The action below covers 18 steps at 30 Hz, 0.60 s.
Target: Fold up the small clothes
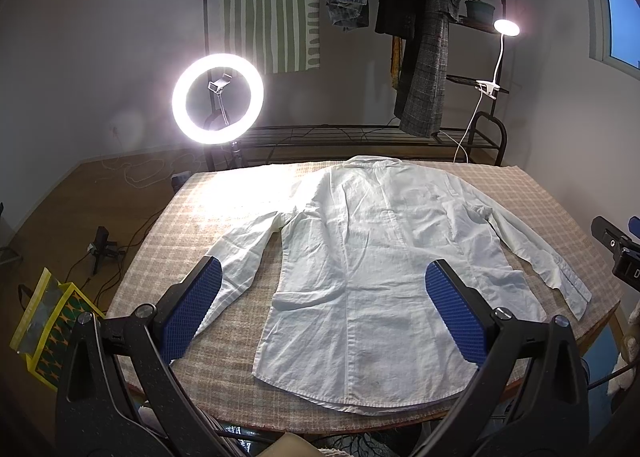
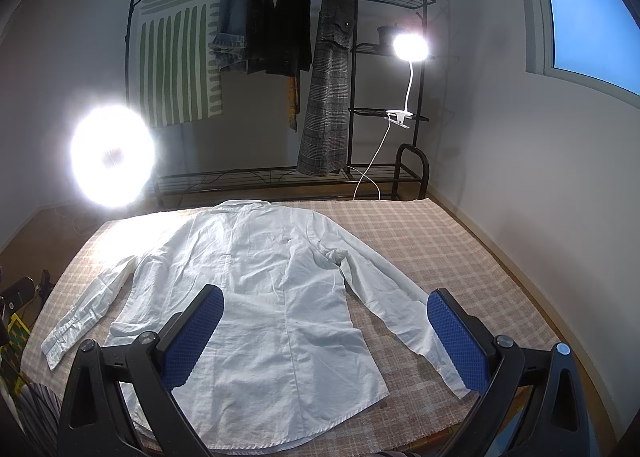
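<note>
The white shirt (image 1: 372,265) lies spread flat, sleeves out, collar at the far end, on the checked table (image 1: 520,185). Both the left tool (image 1: 324,309) and right tool (image 2: 326,331) hover spread wide and empty above its hem, so folding looks not yet begun. Next, I'd guess, each must drop and pinch a sleeve or side edge.

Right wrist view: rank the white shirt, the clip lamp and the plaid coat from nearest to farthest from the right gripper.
1. white shirt, flat on the table just ahead of the right gripper.
2. clip lamp, clamped to the rack, far right.
3. plaid coat, hanging on the rack; too close to the lamp to call.
</note>
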Motion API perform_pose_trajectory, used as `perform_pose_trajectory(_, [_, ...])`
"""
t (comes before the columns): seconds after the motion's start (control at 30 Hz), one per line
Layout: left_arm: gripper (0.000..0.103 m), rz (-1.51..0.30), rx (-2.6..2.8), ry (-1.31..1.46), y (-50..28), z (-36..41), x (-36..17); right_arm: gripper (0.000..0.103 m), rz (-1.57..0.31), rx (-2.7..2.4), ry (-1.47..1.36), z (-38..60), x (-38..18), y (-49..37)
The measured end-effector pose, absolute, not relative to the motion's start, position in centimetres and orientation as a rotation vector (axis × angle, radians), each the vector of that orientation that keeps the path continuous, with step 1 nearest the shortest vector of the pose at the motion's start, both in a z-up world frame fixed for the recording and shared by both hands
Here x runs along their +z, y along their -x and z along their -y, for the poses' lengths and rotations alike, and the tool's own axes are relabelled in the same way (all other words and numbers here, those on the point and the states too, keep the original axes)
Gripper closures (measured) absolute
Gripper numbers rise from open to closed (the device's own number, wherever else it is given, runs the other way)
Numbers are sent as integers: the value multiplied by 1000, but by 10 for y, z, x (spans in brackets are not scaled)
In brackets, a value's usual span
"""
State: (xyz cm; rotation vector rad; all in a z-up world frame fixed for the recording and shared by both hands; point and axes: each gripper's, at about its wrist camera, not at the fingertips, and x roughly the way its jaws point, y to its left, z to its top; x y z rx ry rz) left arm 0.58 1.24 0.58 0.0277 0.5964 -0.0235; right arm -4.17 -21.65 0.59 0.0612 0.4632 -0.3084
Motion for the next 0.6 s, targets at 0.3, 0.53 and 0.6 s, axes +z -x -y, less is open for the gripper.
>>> perform_pose_trajectory(0.3, [0, -601, -7, -27, -3, -23, 3, 0, -463, -309, -60, 215, 5, 41])
perform_pose_trajectory(0.53, [0, -607, 19, -39, -8, -31, -3, 0, -470, -295, -52, 209, 5, 32])
perform_pose_trajectory(0.6, [0, -609, 35, -44, -12, -39, -5, 0, -470, -282, -53, 206, 5, 29])
